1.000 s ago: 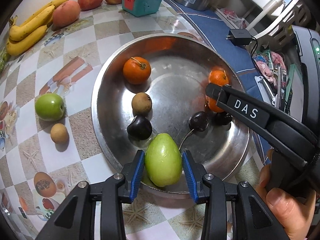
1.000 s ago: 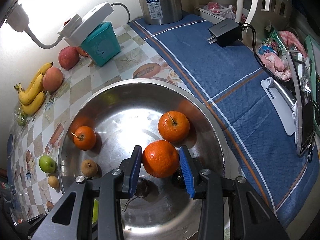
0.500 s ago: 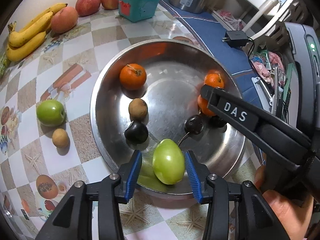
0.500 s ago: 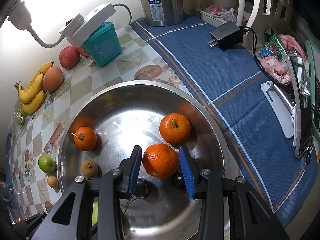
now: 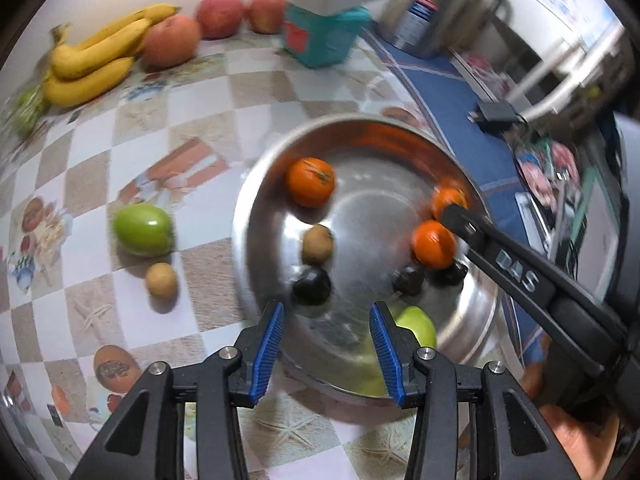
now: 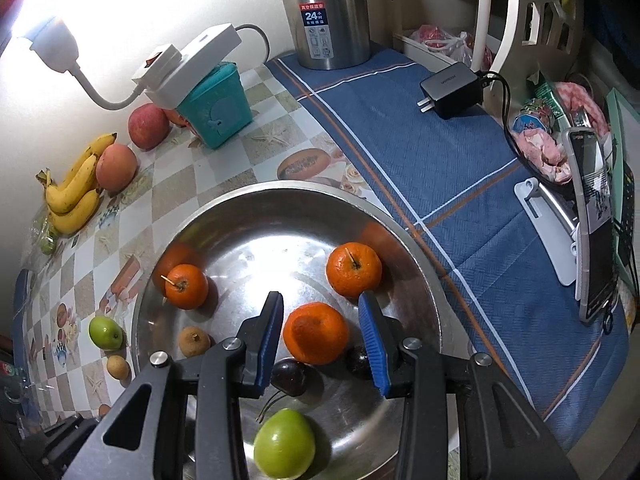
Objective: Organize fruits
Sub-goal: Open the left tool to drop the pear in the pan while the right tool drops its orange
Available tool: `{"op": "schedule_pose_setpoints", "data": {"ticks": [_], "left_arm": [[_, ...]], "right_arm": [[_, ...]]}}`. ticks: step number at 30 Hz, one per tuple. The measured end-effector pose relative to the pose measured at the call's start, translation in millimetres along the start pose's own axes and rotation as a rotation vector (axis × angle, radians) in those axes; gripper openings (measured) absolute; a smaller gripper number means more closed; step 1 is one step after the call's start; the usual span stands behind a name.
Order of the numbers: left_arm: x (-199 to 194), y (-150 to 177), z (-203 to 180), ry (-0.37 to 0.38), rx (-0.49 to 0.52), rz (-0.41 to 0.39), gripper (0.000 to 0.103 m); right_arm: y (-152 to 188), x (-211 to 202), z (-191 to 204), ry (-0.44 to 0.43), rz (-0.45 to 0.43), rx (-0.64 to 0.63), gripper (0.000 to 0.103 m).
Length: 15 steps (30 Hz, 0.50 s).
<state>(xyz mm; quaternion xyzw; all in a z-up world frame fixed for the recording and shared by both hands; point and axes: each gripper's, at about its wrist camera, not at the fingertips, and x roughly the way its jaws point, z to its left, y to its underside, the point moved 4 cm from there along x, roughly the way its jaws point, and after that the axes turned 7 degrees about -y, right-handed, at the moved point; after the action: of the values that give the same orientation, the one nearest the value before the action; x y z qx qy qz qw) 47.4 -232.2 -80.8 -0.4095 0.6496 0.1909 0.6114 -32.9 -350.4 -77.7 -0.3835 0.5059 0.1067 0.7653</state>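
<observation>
Left claw (image 5: 326, 350) is parted and empty, green fruit (image 6: 284, 444) lying free inside the steel bowl (image 6: 404, 232) (likely just dropped there). Right claw (image 6: 320, 338) brackets an orange (image 6: 316, 332), pads not clearly pressing, probably positioning it.

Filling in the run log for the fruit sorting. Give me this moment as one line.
left tool: open, empty | green fruit: lying in bowl | right tool: around orange, not pressing
</observation>
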Motion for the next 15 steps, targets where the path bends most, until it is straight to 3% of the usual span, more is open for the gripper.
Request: {"op": "schedule_pose_setpoints", "data": {"ticks": [15], "left_arm": [[-8, -4, 82, -0.113, -0.292, 0.008, 0.053]], "right_arm": [[11, -5, 30, -0.022, 0.064, -0.058, 0.04]]}}
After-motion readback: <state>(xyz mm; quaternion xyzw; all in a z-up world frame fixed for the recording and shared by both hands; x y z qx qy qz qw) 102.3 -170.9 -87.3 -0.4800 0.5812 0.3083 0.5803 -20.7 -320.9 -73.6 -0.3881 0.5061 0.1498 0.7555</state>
